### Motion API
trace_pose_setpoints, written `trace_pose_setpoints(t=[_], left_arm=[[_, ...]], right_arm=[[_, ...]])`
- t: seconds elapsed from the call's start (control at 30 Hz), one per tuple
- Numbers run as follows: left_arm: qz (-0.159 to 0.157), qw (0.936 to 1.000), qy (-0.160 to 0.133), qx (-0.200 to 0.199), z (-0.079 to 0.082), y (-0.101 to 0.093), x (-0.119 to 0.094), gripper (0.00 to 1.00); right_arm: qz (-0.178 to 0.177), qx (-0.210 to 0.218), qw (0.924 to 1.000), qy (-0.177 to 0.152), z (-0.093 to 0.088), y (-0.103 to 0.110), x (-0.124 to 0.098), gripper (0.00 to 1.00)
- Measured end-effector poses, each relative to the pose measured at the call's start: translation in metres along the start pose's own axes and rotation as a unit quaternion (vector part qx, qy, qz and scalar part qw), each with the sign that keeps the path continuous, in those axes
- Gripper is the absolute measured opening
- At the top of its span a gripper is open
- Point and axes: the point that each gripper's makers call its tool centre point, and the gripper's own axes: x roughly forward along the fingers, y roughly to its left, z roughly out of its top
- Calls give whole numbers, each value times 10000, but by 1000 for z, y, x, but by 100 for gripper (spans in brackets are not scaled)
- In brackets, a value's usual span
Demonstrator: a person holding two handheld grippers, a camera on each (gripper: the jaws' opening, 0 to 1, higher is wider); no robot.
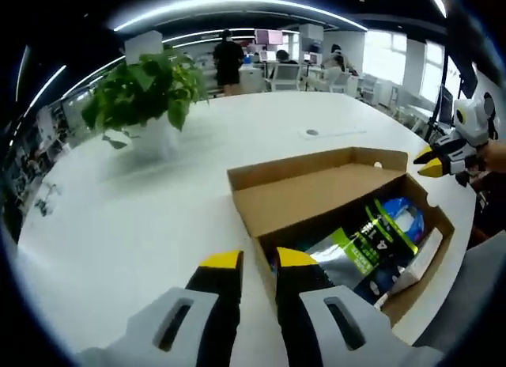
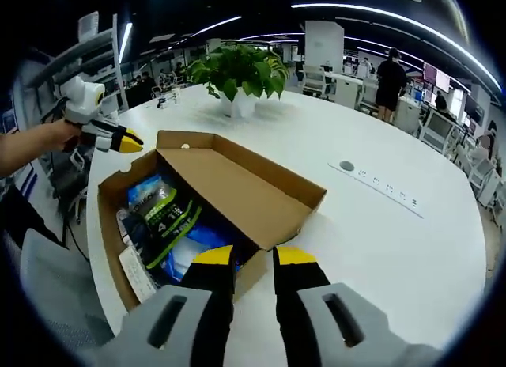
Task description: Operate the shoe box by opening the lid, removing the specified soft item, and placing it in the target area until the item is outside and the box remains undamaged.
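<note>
White table (image 1: 118,225), potted plant (image 1: 146,94) behind shoe box (image 1: 316,189)

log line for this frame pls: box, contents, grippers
shoe box: lid open, on white table | packaged items: inside box | left gripper: open, at box edge | right gripper: open, at box edge, holding nothing

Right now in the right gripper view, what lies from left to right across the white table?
The other gripper with yellow tips → open brown cardboard shoe box holding dark green-printed packets → flat grey power strip set in the white table.
</note>
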Motion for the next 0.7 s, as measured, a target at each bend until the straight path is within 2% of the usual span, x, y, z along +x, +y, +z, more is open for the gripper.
trace_pose_setpoints(t=[0.2,0.43,0.7], left_arm=[[-55,10000,-74,-1,-5,-10,-12,15],[-90,9999,-137,11,-12,-17,-22,19],[-203,9995,-250,20,-19,-27,-31,26]], right_arm=[[258,64,9996,81,-5,17,7,18],[520,-48,9984,208,-9,39,19,19],[721,6,9970,288,-11,56,33,20]])
